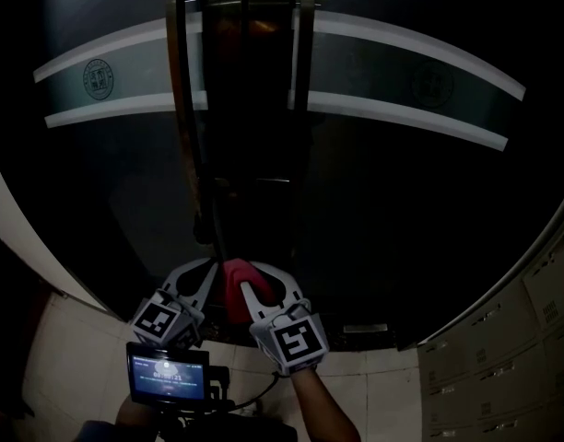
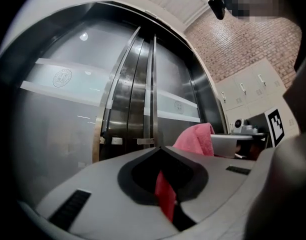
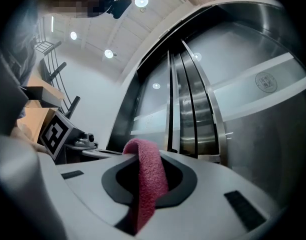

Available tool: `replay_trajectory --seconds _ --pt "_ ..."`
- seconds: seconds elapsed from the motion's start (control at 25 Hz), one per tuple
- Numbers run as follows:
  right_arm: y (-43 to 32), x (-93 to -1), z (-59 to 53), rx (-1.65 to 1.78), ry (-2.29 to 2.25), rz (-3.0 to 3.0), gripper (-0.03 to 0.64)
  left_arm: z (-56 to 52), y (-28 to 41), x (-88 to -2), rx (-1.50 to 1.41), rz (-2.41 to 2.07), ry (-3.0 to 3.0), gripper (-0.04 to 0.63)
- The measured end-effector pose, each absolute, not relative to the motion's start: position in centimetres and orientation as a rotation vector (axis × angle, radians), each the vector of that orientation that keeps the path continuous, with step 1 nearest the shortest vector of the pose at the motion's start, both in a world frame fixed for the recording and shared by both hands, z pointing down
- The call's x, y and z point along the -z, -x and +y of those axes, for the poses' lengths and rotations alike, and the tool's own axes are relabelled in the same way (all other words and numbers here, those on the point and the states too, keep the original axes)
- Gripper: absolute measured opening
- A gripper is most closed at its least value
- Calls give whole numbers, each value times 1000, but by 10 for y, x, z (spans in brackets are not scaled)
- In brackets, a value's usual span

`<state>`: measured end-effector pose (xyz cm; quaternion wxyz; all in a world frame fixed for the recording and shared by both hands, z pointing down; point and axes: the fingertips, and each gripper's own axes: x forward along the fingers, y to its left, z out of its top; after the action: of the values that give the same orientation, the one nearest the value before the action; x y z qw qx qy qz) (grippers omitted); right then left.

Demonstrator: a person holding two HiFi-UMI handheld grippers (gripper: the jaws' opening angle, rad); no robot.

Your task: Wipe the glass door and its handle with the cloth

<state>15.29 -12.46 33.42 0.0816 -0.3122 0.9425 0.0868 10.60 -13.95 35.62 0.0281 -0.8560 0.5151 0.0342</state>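
Cloth (image 1: 236,288), pinched in the tightly closed left gripper (image 1: 208,279) and right gripper (image 1: 264,285) just below the door handle (image 1: 192,136), may slip free if rubbing drags it.

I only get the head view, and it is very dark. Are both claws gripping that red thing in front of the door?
Observer: Yes. The left gripper view shows the left claw shut on a thin fold of the pink-red terry cloth.
Visitor: And the other one?
Observer: The right claw is shut on a thicker band of it, which humps up between its jaws.
Visitor: Is the room really that dark?
Observer: No. Round ceiling lights shine above the glass door with frosted bands.
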Motion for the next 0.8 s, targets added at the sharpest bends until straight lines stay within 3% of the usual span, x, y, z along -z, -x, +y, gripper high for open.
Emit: replay_trajectory --seconds 0.36,0.64,0.8 --pt "-162 -316 -150 -335 929 2764 26 -167 -102 -345 -122 1582 2678 11" --pt "-181 -162 -211 -629 983 2663 27 -225 -123 -216 -209 1353 2668 9" --pt "-193 -55 -244 -604 963 2574 26 -249 -138 -163 -222 1238 2696 9"
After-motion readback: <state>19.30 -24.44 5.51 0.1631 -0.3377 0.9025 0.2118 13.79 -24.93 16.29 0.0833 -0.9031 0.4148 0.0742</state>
